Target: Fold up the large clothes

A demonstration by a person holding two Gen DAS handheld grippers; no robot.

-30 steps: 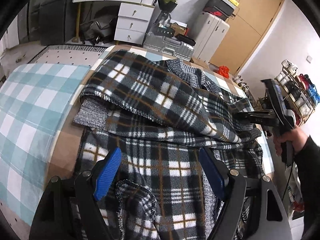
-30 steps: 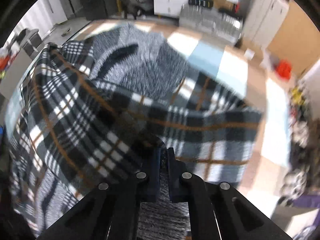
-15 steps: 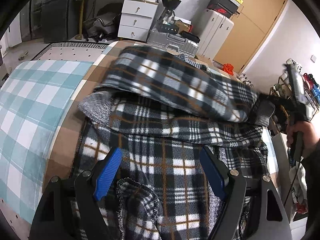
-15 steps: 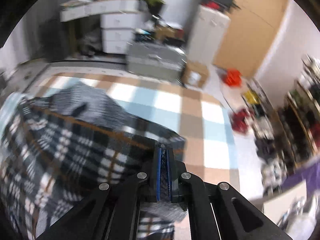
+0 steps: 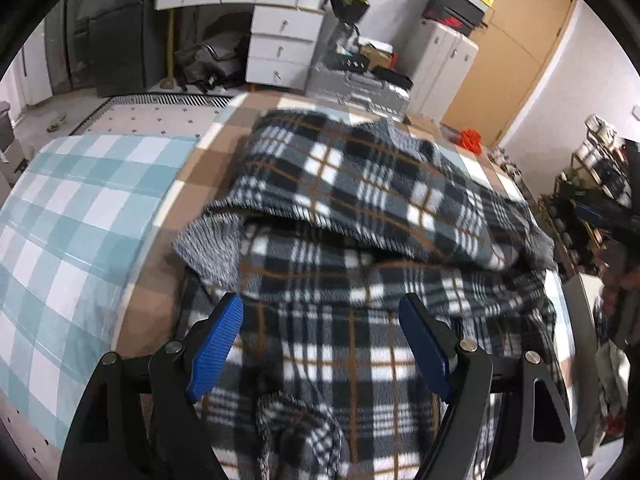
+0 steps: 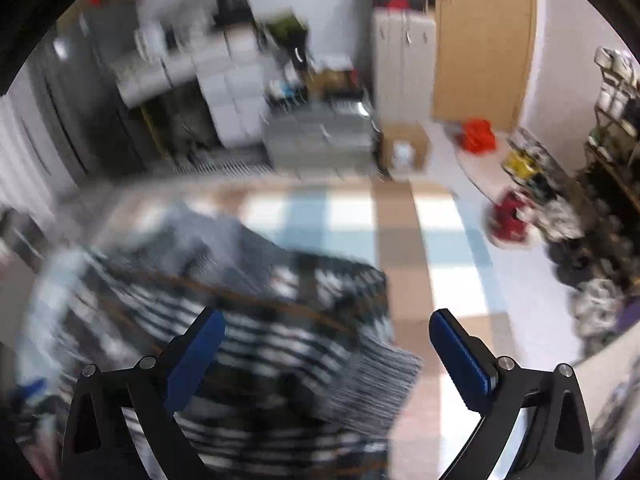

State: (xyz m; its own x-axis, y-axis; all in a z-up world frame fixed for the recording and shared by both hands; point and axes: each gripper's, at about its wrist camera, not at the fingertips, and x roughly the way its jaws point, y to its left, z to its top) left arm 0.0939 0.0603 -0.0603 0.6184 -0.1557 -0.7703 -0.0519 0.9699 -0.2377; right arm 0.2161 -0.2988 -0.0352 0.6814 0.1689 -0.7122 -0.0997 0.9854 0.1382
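A black, white and brown plaid fleece garment [image 5: 360,208] with a grey knit lining lies heaped on a bed covered by a brown, blue and white checked sheet [image 5: 188,172]; its upper layer is folded over the lower one, grey lining showing at the left edge. The left gripper [image 5: 320,344] hovers over the near part of the garment, blue pads well apart, nothing between them. The right gripper [image 6: 326,354] is above the garment's right edge, its jaws opening wide and clear of the cloth; the grey cuff [image 6: 380,384] lies below them, unheld. That view is blurred. White drawers [image 5: 282,46] stand at the far wall
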